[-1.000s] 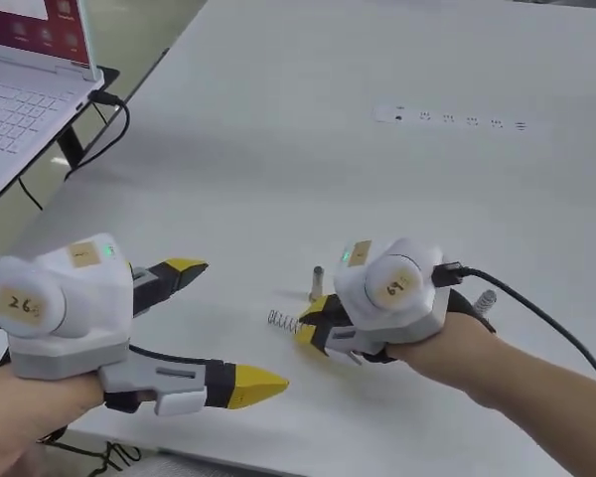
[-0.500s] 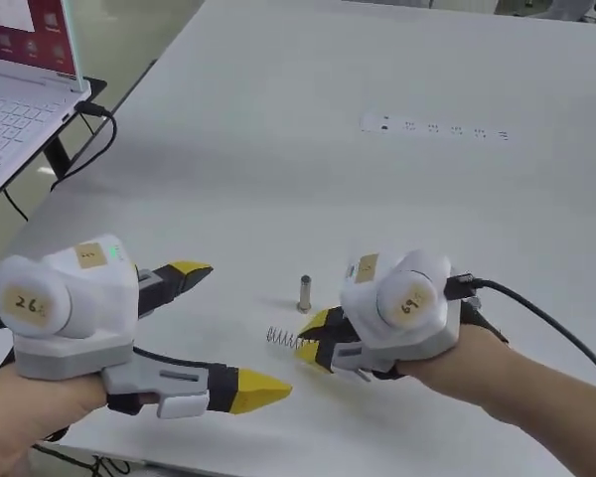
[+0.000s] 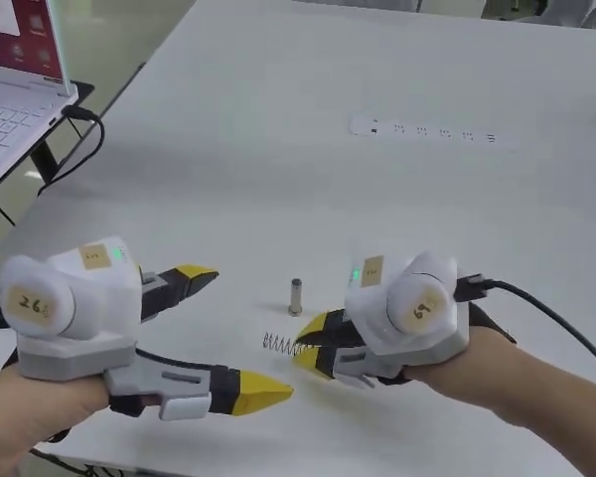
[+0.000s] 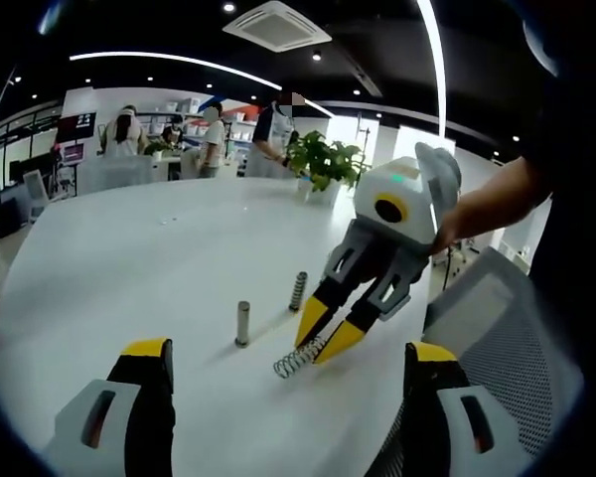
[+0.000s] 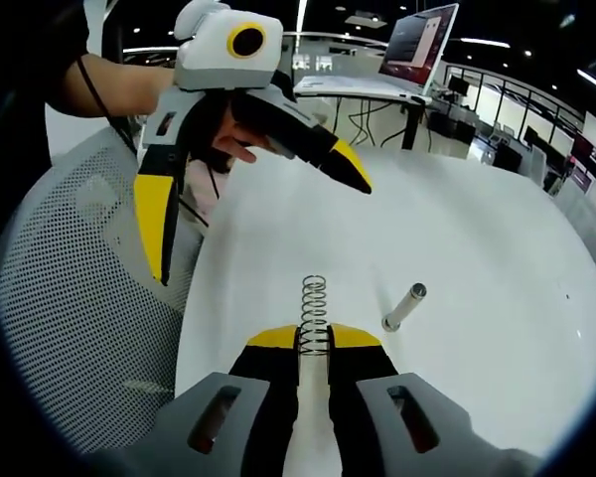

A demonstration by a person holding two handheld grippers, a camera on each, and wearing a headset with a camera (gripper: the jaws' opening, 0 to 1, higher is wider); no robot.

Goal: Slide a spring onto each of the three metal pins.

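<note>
A bare metal pin [image 3: 296, 296] stands upright on the white table [image 3: 278, 179]. Just in front of it my right gripper [image 3: 311, 345] is shut on one end of a spring [image 3: 277, 344], which sticks out level to the left. The right gripper view has the spring [image 5: 315, 298] jutting from the shut gripper [image 5: 314, 340], with the pin [image 5: 405, 306] to its right. My left gripper [image 3: 236, 333] is open at the left, apart from both. The left gripper view shows the spring [image 4: 296, 360], the bare pin [image 4: 242, 323] and a second pin [image 4: 298, 290] wearing a spring.
A laptop [image 3: 10, 89] with a black cable [image 3: 79, 139] sits at the far left edge. A flush socket strip [image 3: 427, 131] lies far across the table. A mesh chair [image 5: 79, 318] is near the table's front edge. People stand far off [image 4: 214, 139].
The head camera has shifted. My right gripper, still shut on the spring, has drawn slightly back from the pin toward me. The left gripper stays open.
</note>
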